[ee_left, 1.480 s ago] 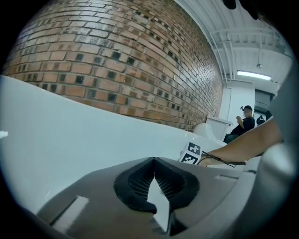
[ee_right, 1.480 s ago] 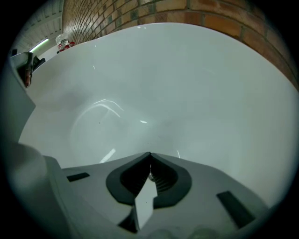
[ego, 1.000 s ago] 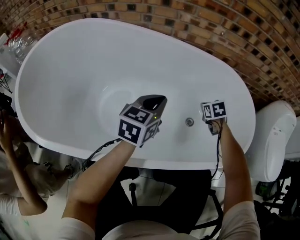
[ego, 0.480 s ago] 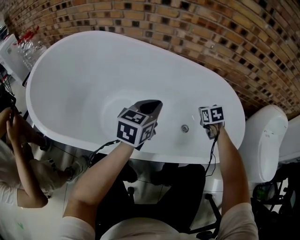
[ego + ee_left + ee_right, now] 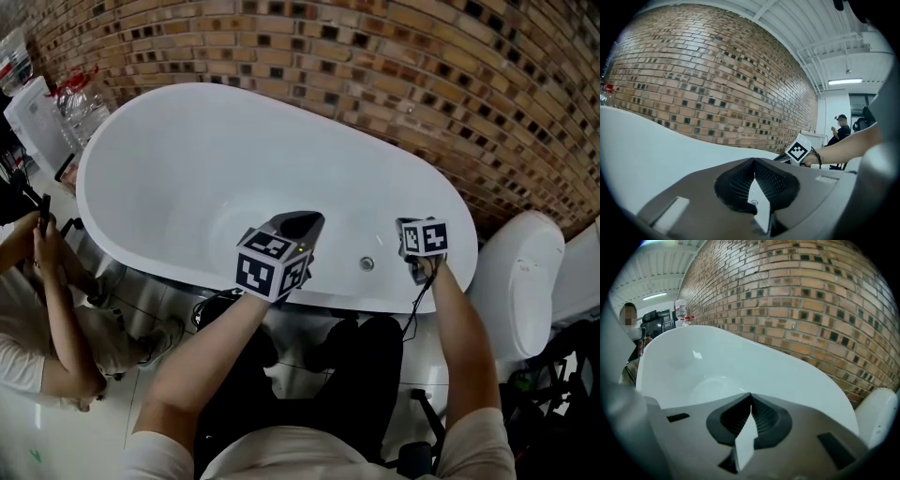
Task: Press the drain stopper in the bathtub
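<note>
Drain stopper (image 5: 367,264), probably that tiny chrome disc low in bathtub (image 5: 187,159) by the near rim, sits untouched between left gripper (image 5: 753,161) and right gripper (image 5: 750,395), both clenched on nothing and clear of it; an off-centre press could skid across slick enamel.

Brick wall (image 5: 375,56), white ceiling (image 5: 820,28), strip light (image 5: 847,81)
</note>
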Demonstrator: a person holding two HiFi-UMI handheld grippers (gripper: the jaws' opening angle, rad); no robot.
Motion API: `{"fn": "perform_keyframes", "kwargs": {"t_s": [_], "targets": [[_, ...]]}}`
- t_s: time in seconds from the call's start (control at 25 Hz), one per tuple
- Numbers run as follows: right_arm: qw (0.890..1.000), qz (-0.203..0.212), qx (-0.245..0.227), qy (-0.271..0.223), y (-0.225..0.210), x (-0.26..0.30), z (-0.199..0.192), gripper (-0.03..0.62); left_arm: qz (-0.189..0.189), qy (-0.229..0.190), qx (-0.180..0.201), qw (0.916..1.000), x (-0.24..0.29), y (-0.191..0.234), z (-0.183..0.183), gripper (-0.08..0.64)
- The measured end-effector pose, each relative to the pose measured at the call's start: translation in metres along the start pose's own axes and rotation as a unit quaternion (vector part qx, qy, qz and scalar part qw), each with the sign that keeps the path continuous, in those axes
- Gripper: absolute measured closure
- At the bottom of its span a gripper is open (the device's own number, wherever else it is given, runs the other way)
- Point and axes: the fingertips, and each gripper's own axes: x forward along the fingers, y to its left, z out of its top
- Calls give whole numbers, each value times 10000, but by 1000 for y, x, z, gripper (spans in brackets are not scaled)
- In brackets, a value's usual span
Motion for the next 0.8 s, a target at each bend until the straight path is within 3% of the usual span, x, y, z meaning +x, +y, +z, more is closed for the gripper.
{"fn": "perform_keyframes", "kwargs": {"t_s": [0.4,0.8], "targets": [[9961,-91,204,-850,29,-86,16,575,-122,-497,140,9986,-57,-41,22,557],[9863,-75,-10,-1648,71,-159,37,575,-188,-802,67,9966,-100,-62,28,557]]}}
